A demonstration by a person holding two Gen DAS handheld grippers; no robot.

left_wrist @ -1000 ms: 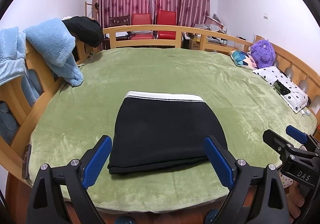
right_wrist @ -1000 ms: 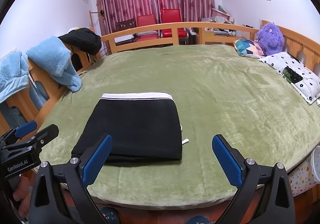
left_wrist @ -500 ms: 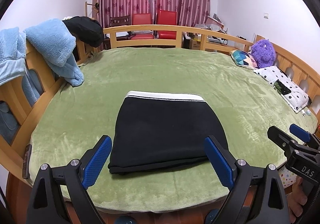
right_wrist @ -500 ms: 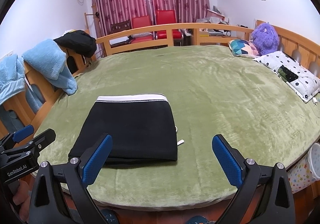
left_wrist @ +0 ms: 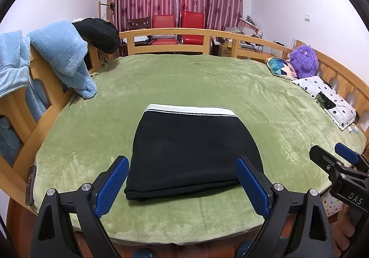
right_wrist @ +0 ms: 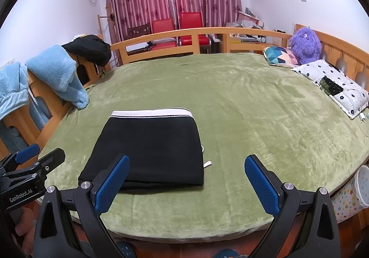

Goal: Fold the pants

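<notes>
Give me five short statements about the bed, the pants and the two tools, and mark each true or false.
1. The folded black pants with a white waistband lie on the green plush blanket. True.
2. The left tool grips the pants. False: open, holding nothing.
3. The right tool is open. True.
4. The purple plush toy sits on the pants. False: it sits far off by the wooden bed rail.
5. The waistband faces the tools. False: it lies on the far side.

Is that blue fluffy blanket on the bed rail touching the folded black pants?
Apart. In the left wrist view, a wide stretch of bare green bedcover lies between the blue blanket and the folded pants.
</notes>
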